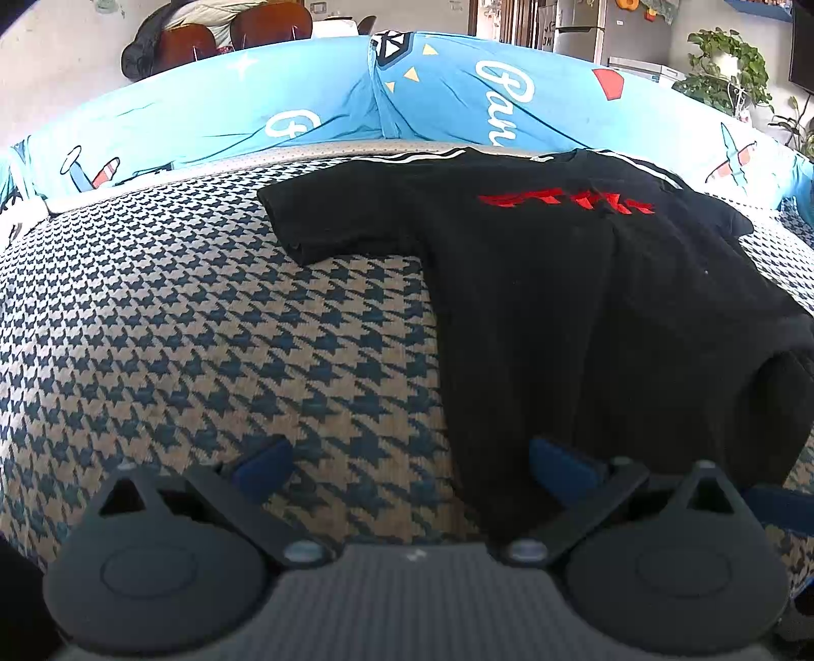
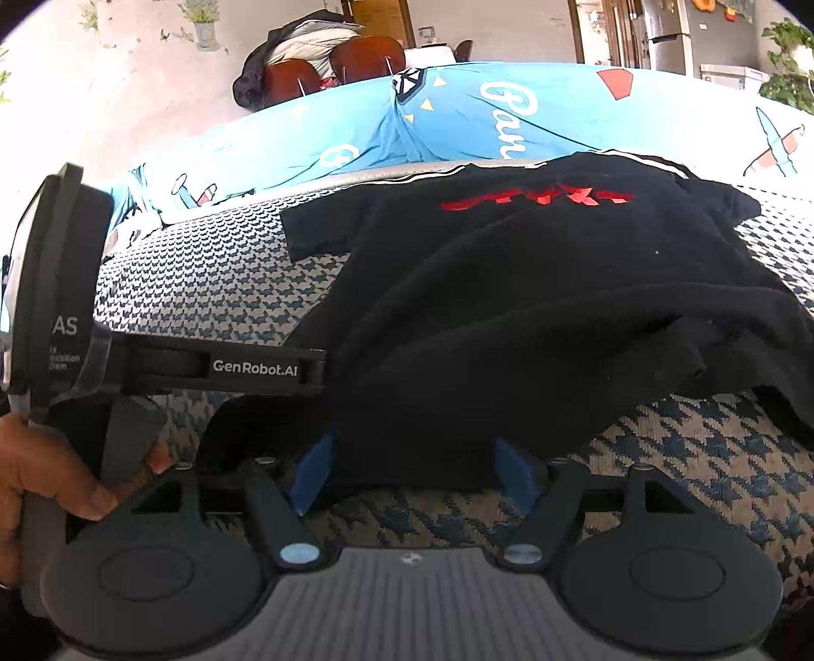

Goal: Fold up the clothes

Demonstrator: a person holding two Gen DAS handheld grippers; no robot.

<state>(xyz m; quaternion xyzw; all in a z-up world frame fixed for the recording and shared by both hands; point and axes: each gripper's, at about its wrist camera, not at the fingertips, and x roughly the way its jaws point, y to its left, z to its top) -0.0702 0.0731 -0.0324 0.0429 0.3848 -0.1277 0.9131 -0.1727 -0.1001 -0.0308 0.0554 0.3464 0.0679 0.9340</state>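
Black T-shirt point(image 1: 585, 284) with red print lies chest-up on the houndstooth cover point(image 1: 178, 330), collar toward the blue cartoon sheet point(image 1: 458, 96) bunched along the far edge; chairs point(image 2: 330, 66) and a fridge point(image 1: 585, 25) stand beyond. Left gripper point(image 1: 407, 462) is spread wide, one blue finger over bare cover, the other at the shirt's near hem, gripping nothing. Right gripper point(image 2: 414, 470) is also wide, raised hem cloth bunched between its fingers, unpinched; the left tool's body point(image 2: 168, 366) crosses its view, a hand point(image 2: 46, 468) on the handle.
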